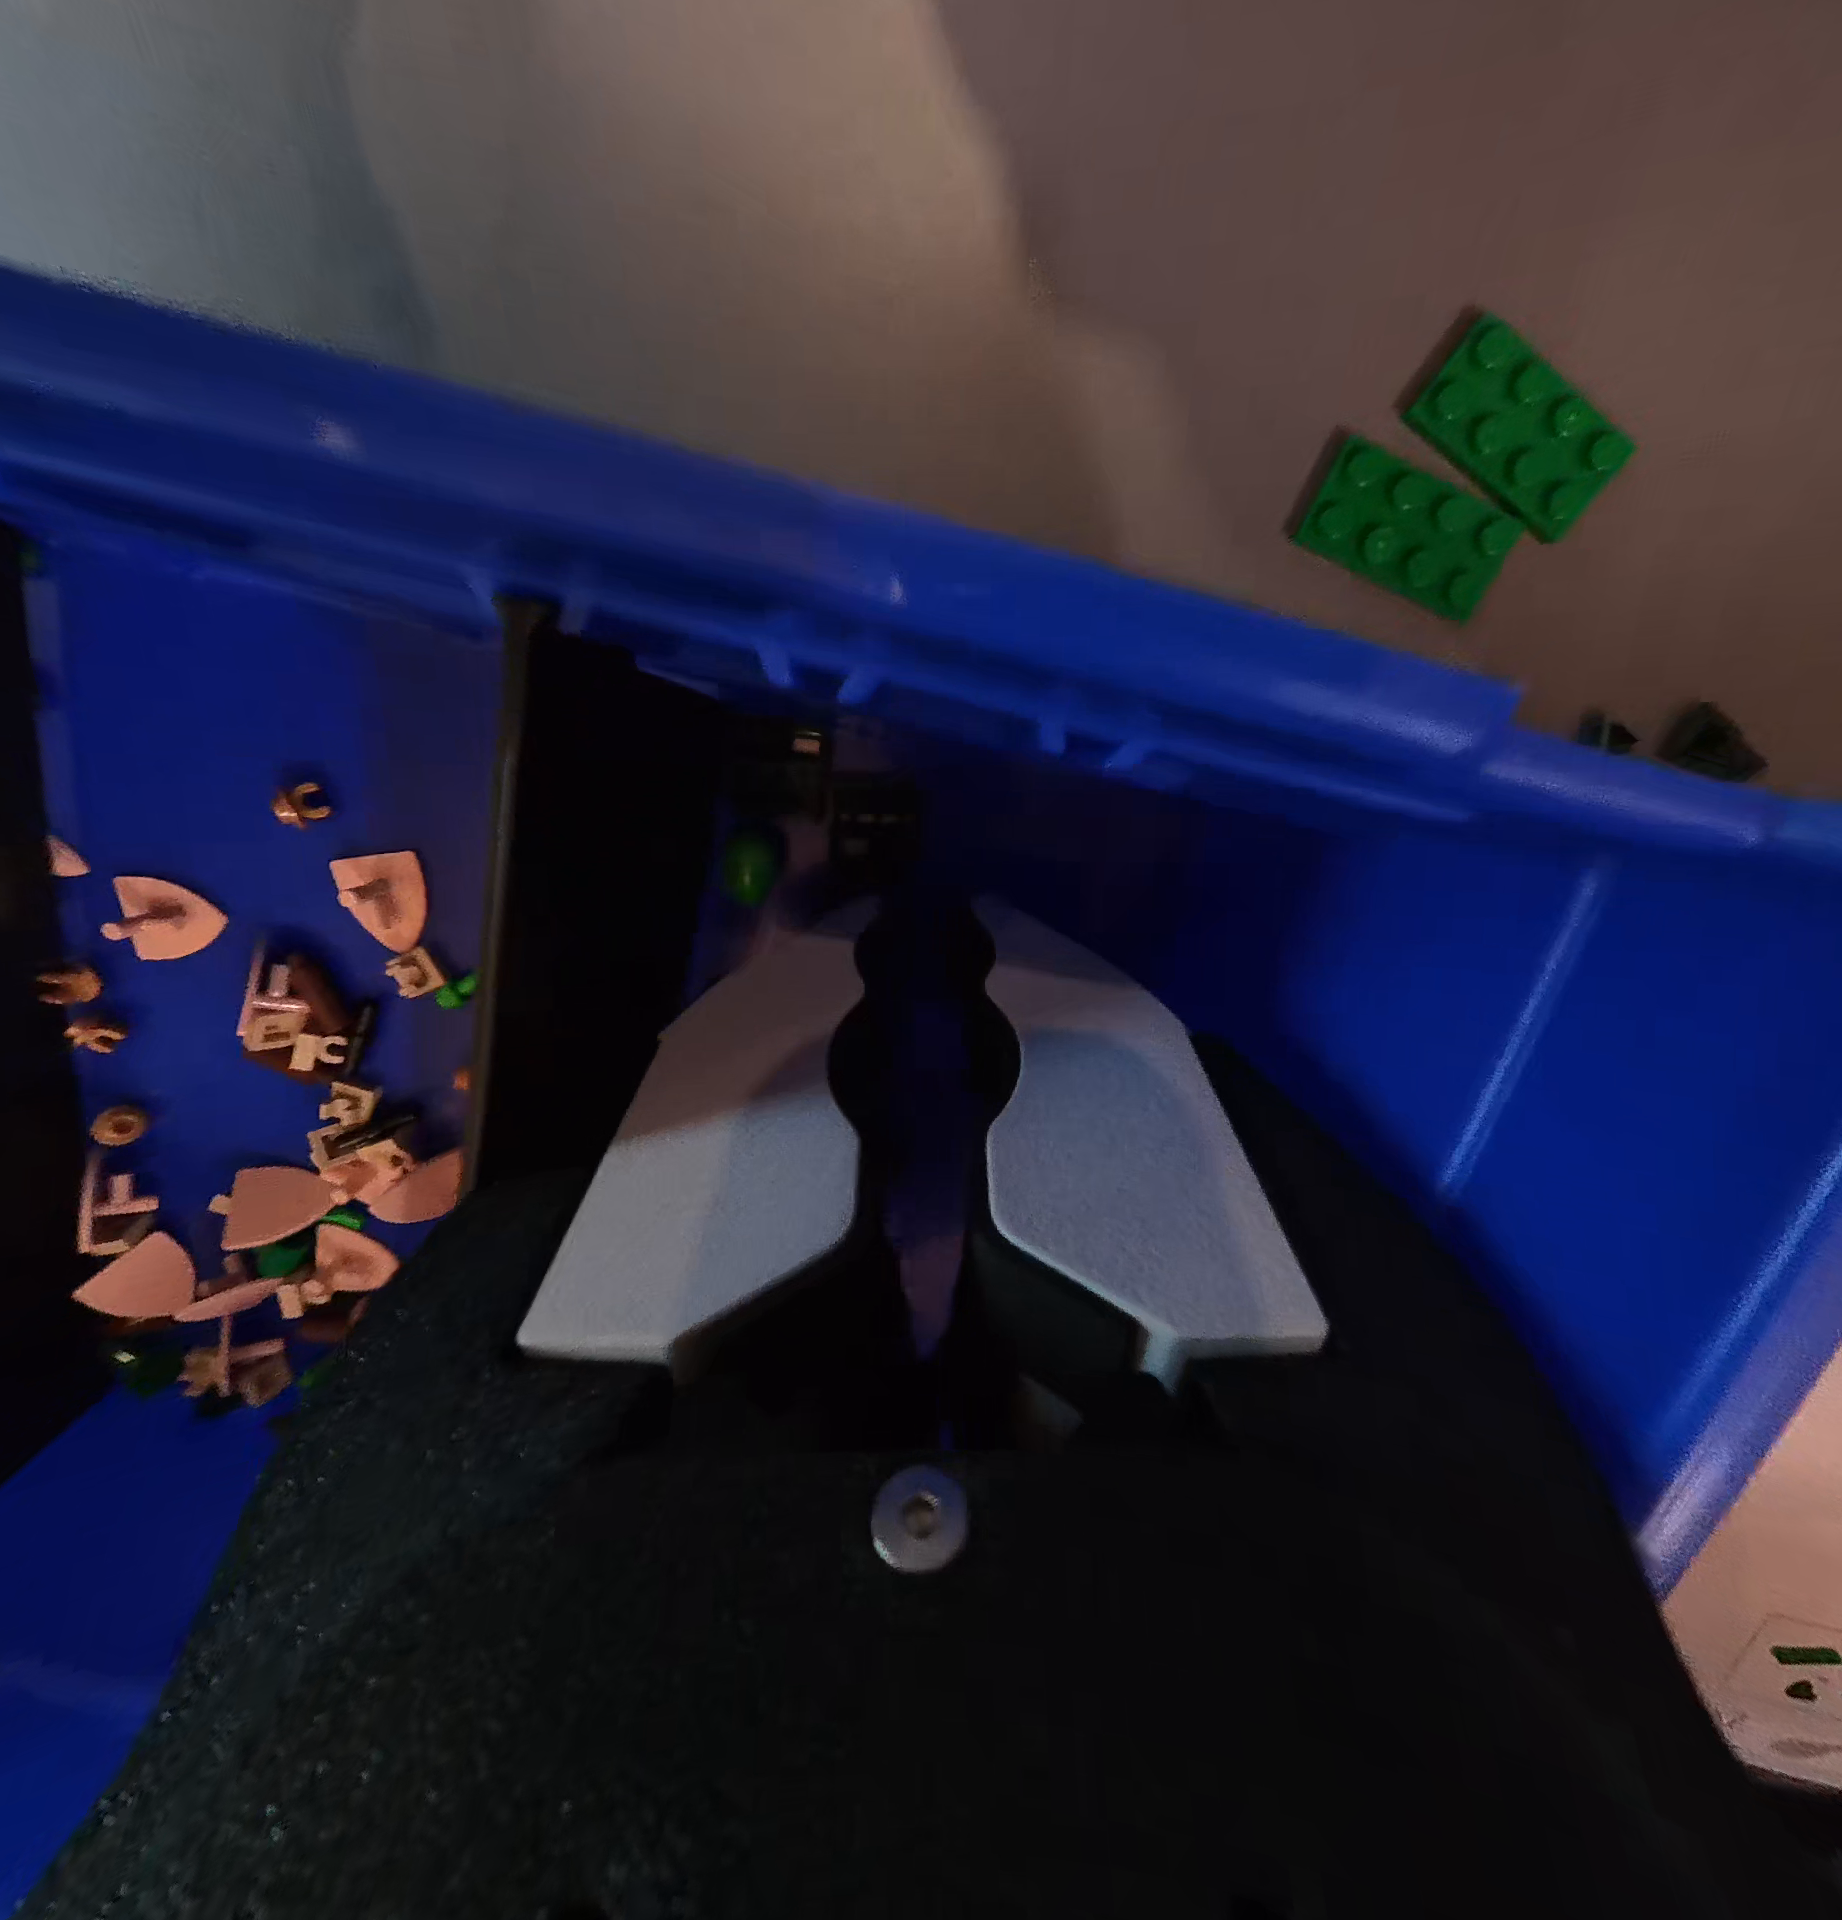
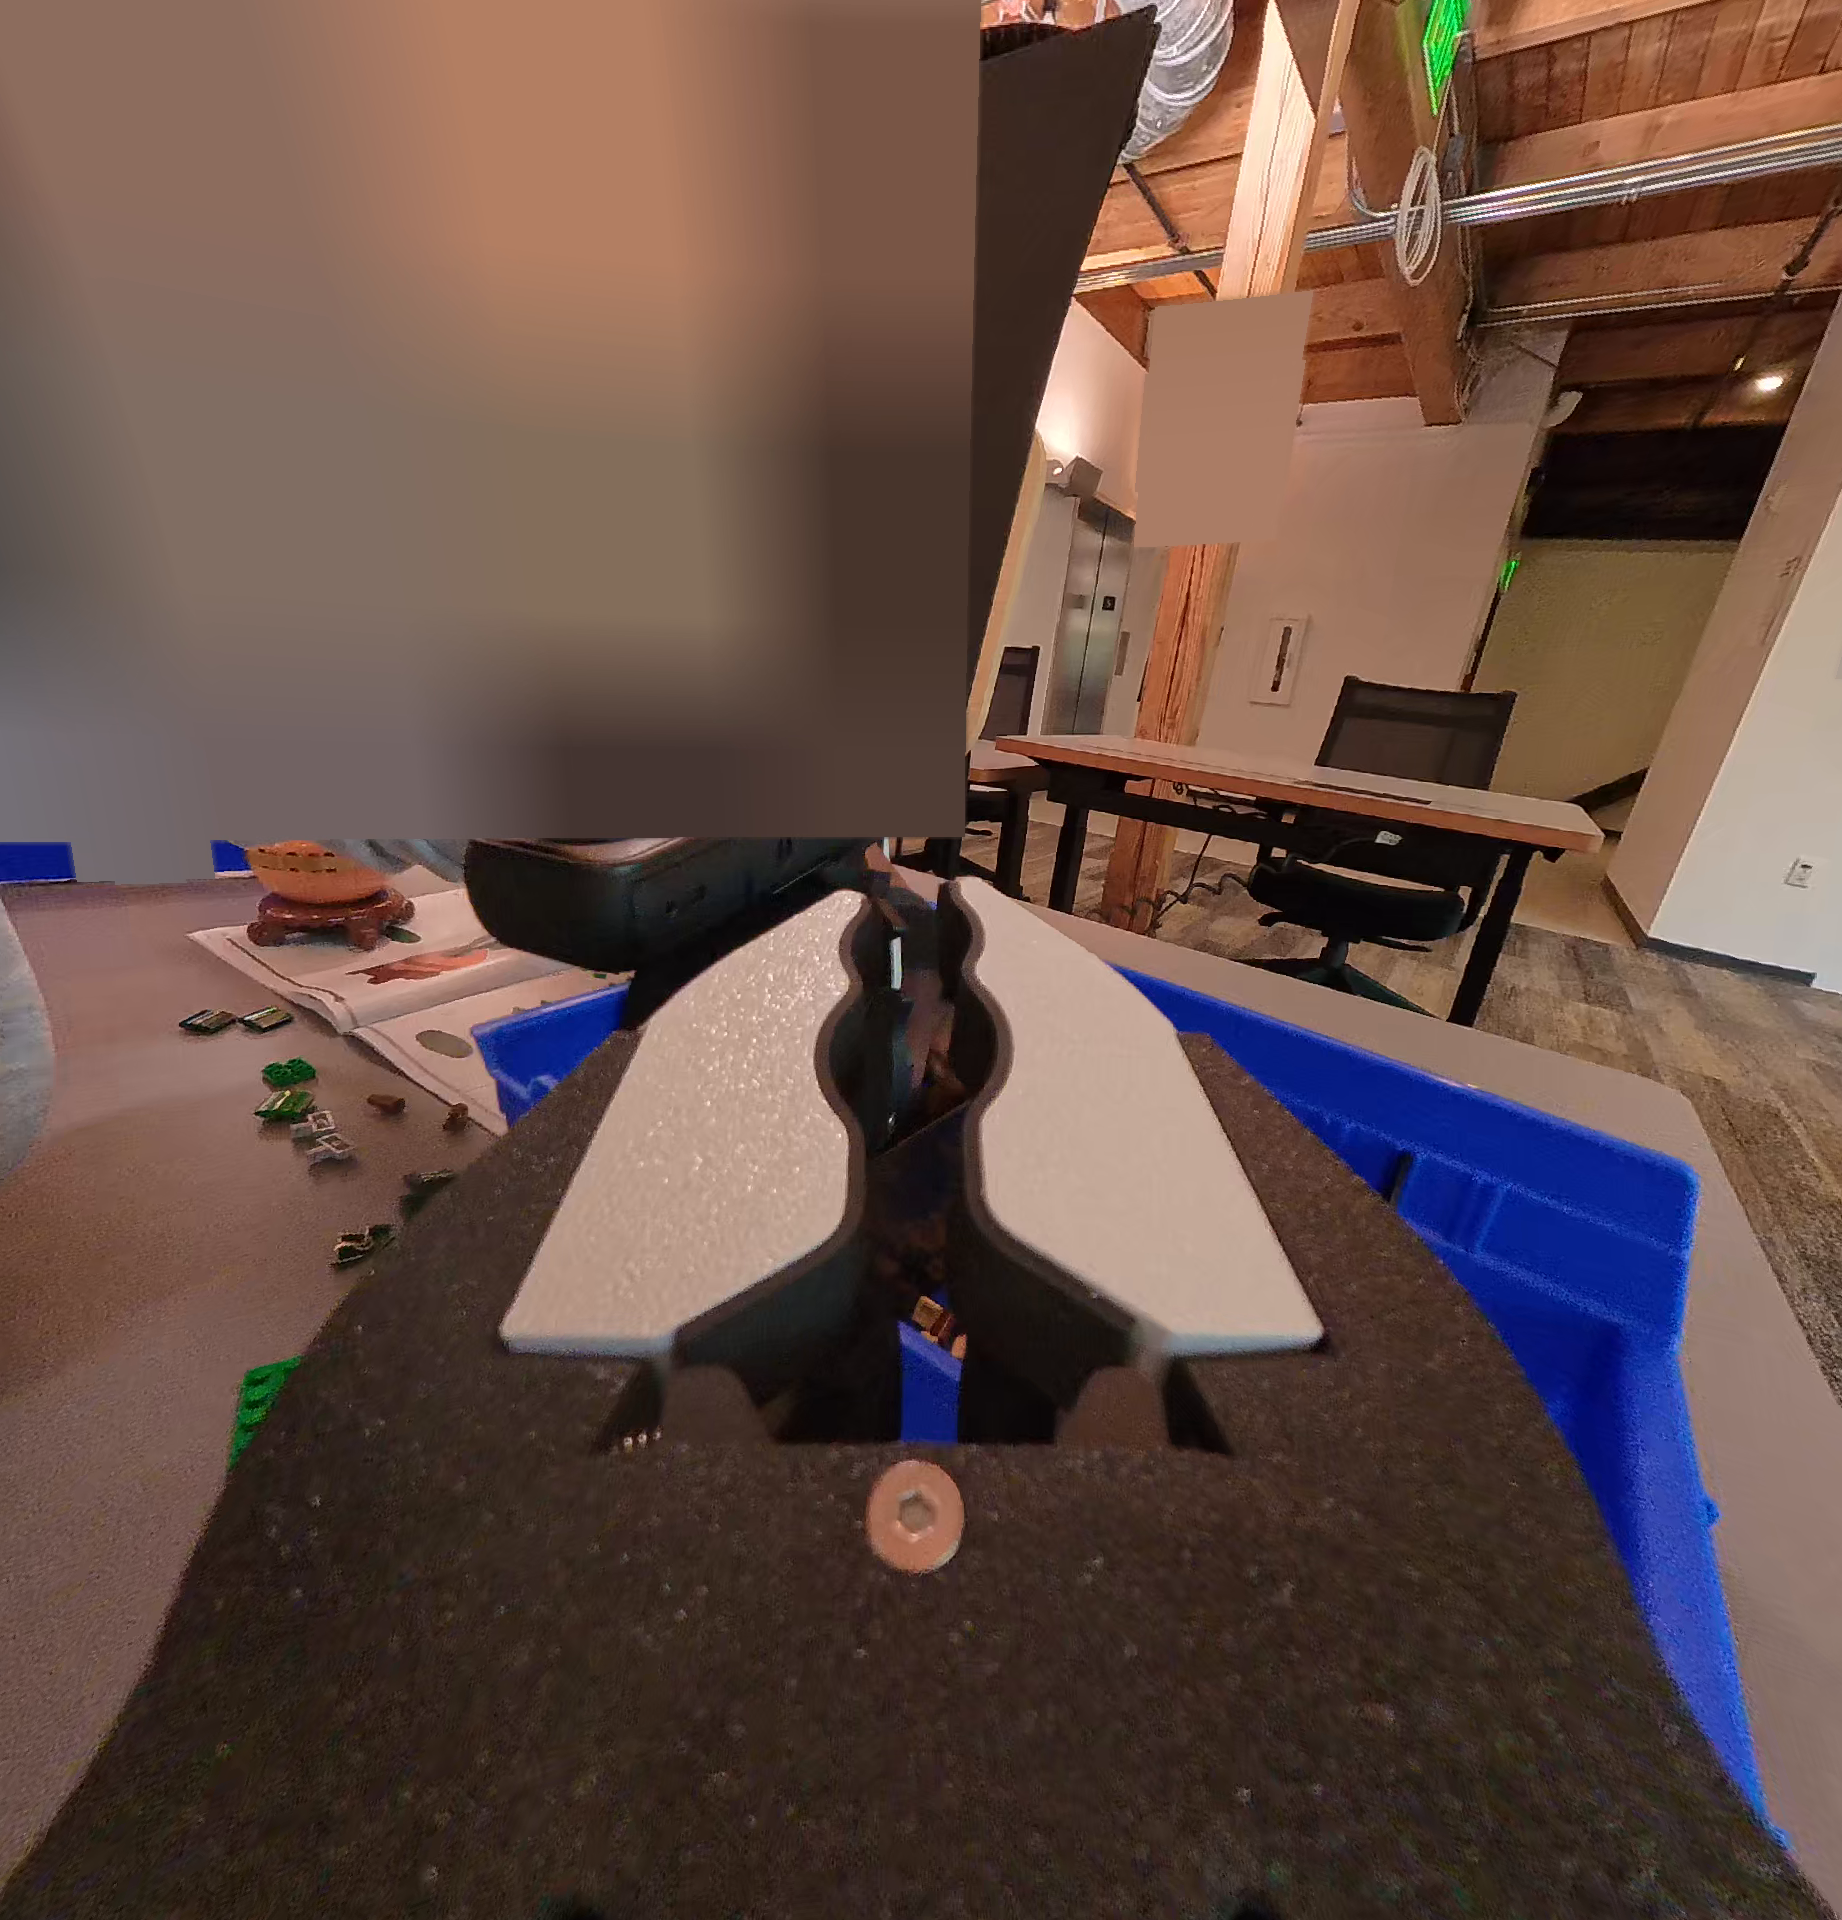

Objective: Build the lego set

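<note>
Inside the blue bin [image 1: 1104, 665], left gripper [image 1: 922, 935] reaches down, jaws nearly closed, nothing seen between them. Pink lego pieces [image 1: 262, 1081] lie in the neighbouring compartment. Right gripper [image 2: 912, 914] above bin [image 2: 1499, 1184], pinching a small dark piece [image 2: 893, 961]. Two green plates [image 1: 1468, 468] on the table.

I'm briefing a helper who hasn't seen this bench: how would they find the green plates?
Find the blue bin; just past its rim, on the grey table, lie two green plates side by side. They are flat and studded, larger than the dark bits nearby.
</note>
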